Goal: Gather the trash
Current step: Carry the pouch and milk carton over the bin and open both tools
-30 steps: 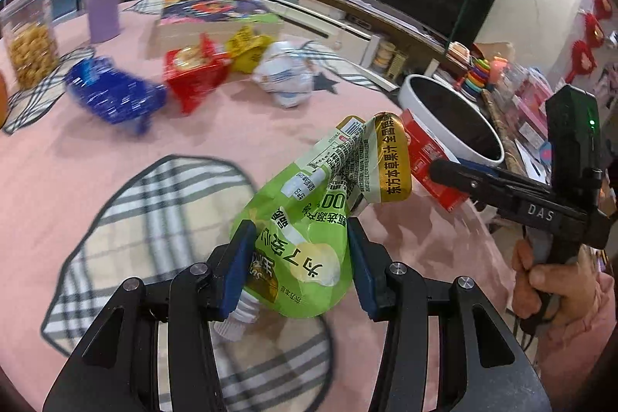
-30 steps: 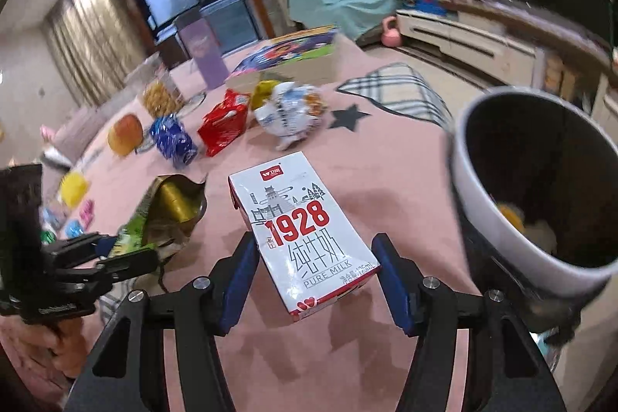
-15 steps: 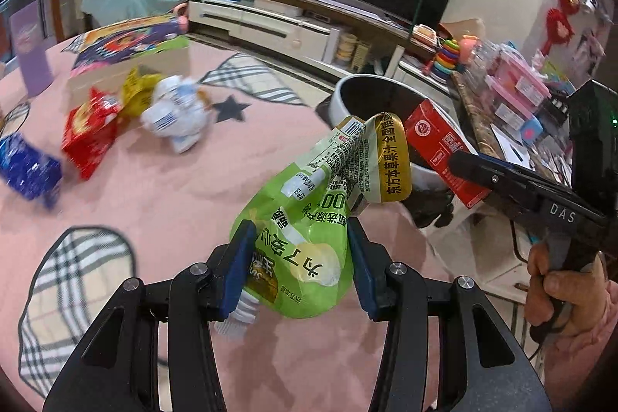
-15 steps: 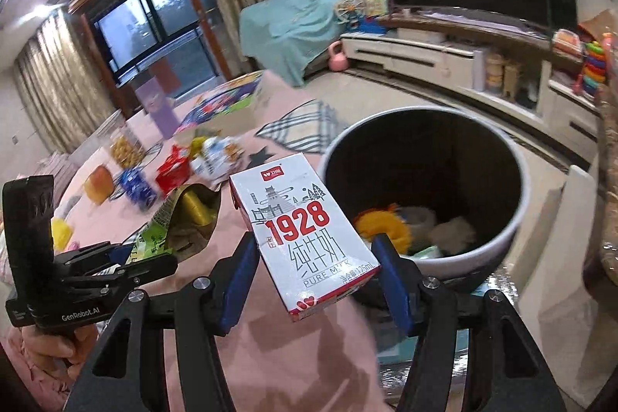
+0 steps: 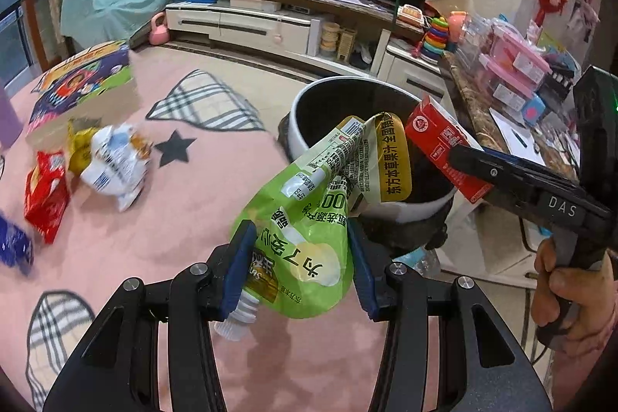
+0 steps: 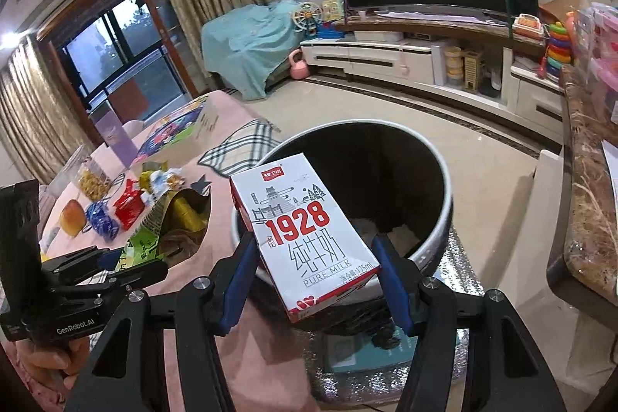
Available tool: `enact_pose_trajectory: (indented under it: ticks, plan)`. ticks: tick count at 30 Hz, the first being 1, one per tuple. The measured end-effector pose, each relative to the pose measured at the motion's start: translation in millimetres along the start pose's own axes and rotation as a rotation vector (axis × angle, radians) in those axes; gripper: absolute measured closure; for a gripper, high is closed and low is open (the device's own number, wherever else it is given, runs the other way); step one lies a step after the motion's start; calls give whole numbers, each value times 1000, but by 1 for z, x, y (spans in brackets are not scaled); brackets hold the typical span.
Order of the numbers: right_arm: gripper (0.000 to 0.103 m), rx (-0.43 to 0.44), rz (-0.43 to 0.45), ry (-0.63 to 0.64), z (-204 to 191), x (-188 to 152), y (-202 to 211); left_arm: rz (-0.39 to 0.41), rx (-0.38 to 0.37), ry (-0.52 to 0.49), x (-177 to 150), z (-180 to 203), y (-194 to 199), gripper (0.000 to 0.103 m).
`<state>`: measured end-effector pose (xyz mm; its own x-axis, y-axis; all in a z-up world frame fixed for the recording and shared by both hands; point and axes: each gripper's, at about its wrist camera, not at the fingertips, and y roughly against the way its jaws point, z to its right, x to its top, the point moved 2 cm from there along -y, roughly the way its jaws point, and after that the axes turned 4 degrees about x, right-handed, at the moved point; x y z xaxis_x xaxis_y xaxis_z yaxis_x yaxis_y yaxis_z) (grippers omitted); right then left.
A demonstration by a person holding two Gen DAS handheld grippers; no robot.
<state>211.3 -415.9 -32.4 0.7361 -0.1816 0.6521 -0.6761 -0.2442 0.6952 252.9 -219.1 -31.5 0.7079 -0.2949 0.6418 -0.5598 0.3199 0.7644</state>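
Note:
My left gripper is shut on a green drink pouch with a white spout, held above the pink table's edge. My right gripper is shut on a white and red 1928 milk carton, held over the near rim of the round trash bin. The bin has a white rim and black inside and stands just past the table edge. In the left wrist view the carton is over the bin. In the right wrist view the pouch is left of the bin.
More wrappers lie on the pink table: a white one, a red one, a yellow one and a blue one. A colourful box lies behind. A TV cabinet and a marble counter flank the bin.
Both grippers have swung right from over the table toward the bin, each keeping its item. The carton is now over the bin's rim and the pouch near the table edge.

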Motion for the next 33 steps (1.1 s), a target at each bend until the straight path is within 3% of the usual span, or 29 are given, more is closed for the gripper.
enact_pose_trajectory:
  ticks: [9,26,33]
  plan:
    - [42,-25,-2,-10,16,13,-5,-19,31,-80,24,23,-20,56]
    - [42,-62,-46,-17,32,26,-27,-45,61,-124,47,41,-39,55]
    - [41,-69,-59,-21,35,30,-32,-56,83,-124,50,46,-42,43]
